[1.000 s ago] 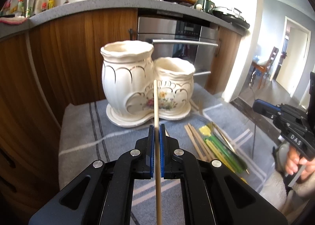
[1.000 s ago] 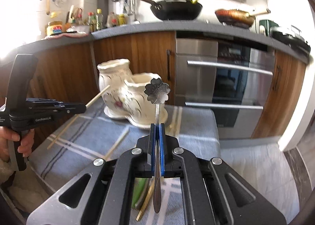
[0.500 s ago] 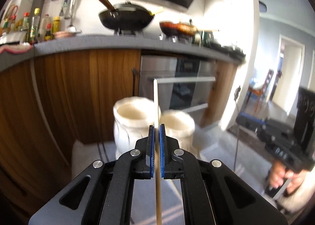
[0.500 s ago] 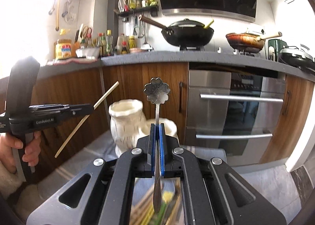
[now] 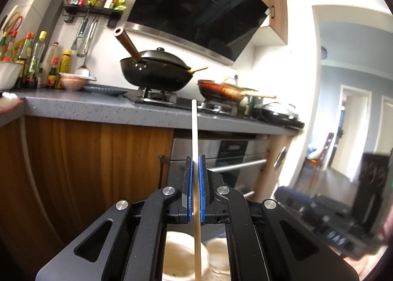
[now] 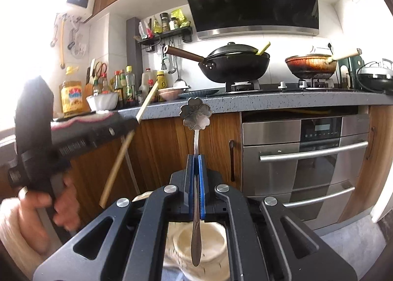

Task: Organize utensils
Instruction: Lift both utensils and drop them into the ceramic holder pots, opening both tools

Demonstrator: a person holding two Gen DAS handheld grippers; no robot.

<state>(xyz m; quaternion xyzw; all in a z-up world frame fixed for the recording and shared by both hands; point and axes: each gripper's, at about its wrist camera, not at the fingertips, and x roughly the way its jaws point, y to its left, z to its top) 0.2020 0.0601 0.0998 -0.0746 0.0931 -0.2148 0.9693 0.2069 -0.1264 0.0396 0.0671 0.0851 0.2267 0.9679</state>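
Chopstick [image 5: 194, 133], pale wood, clamped upright in left claw [image 5: 195, 187]; right claw [image 6: 196, 187] grips flower-headed metal spoon [image 6: 195, 114] (cream holder [image 6: 201, 239] below).

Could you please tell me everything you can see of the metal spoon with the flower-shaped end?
The spoon is a slim piece of dull silvery metal. One end is a flat, five-petalled flower with an embossed centre; the other is a narrow handle that widens into a patterned teardrop tip. It stands nearly upright, flower end up, clamped mid-shaft between the blue pads of the right gripper, whose jaws are shut on it. Its lower tip hangs over the mouth of a cream ceramic holder; contact cannot be judged.
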